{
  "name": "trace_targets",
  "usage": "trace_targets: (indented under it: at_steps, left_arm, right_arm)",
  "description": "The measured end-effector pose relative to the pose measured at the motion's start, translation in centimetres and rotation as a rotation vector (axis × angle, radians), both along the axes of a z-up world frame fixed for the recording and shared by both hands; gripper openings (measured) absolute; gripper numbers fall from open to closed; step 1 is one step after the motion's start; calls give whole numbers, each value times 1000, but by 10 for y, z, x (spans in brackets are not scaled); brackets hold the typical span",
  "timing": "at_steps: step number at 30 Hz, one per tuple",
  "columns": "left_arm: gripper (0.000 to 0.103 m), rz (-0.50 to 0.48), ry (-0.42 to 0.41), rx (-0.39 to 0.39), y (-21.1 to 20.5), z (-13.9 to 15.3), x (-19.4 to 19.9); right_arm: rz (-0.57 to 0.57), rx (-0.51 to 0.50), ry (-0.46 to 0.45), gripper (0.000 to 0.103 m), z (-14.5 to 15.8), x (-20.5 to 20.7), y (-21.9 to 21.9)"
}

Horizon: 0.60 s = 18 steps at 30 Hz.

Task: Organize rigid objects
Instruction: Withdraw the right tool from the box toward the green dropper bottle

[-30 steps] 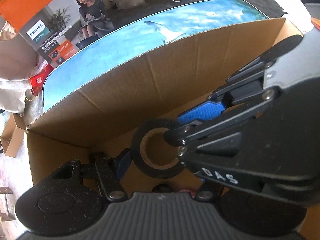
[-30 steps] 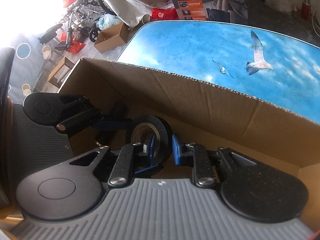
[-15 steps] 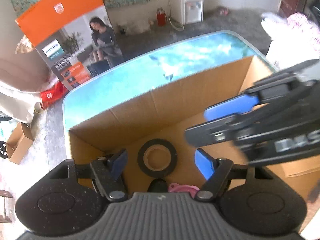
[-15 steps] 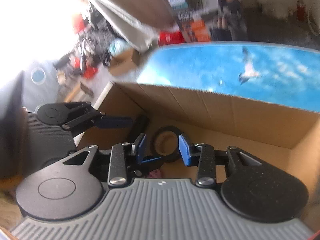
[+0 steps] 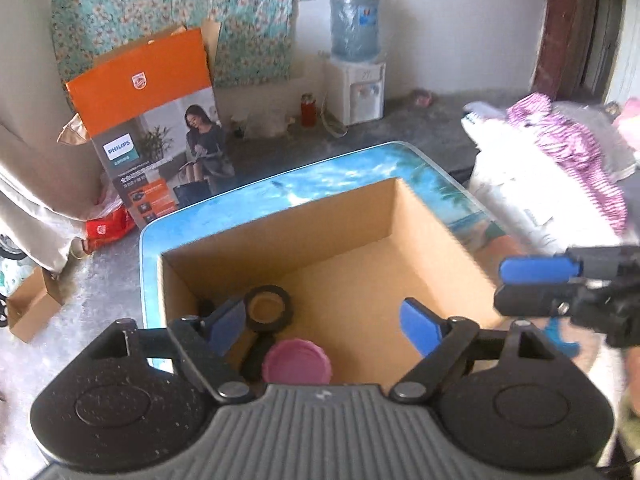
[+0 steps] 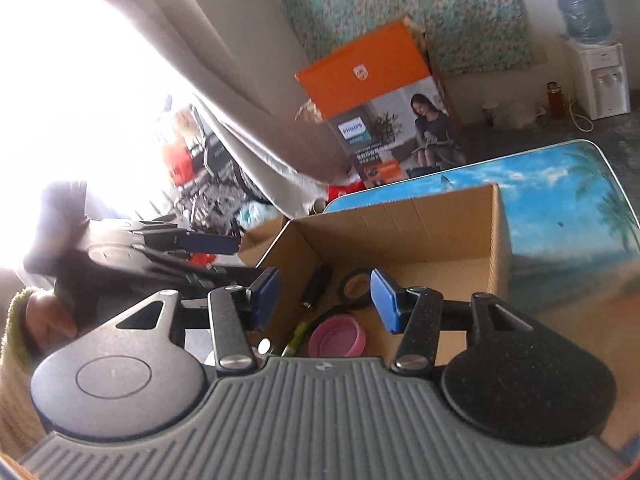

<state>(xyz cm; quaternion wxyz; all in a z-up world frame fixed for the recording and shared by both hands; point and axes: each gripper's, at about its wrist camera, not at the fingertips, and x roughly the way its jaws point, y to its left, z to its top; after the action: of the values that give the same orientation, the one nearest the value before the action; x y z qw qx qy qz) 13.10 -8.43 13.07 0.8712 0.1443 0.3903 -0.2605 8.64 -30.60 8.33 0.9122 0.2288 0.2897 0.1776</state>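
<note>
Cardboard box (image 5: 436, 236) centre frame on sea-print table (image 5: 224, 216). Inside, lower left: black tape roll (image 5: 267, 307) flat on floor, pink lid (image 5: 297, 362) just beside it. Left gripper (image 5: 322, 322) spread wide, empty, above box. Right gripper (image 6: 324, 300) likewise wide, empty.

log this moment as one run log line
left gripper: open, empty | right gripper: open, empty | tape roll: in cardboard box

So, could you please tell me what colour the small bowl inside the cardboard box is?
Pink; the bowl shows best in the right wrist view.
</note>
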Motion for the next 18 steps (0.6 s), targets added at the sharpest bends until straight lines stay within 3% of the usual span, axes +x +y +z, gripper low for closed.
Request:
trace_targets:
  at_steps: [8, 13, 18]
  left_arm:
    - [87, -19, -9, -26, 0, -35, -73]
    - [87, -37, -5, -6, -3, -74, -102]
    - [87, -35, 20, -42, -2, -107, -117]
  right_arm:
    - [-63, 22, 19, 51, -33, -82, -1]
    - [-94, -17, 63, 51, -57, -108, 1]
    - [-90, -62, 113, 52, -78, -118, 6]
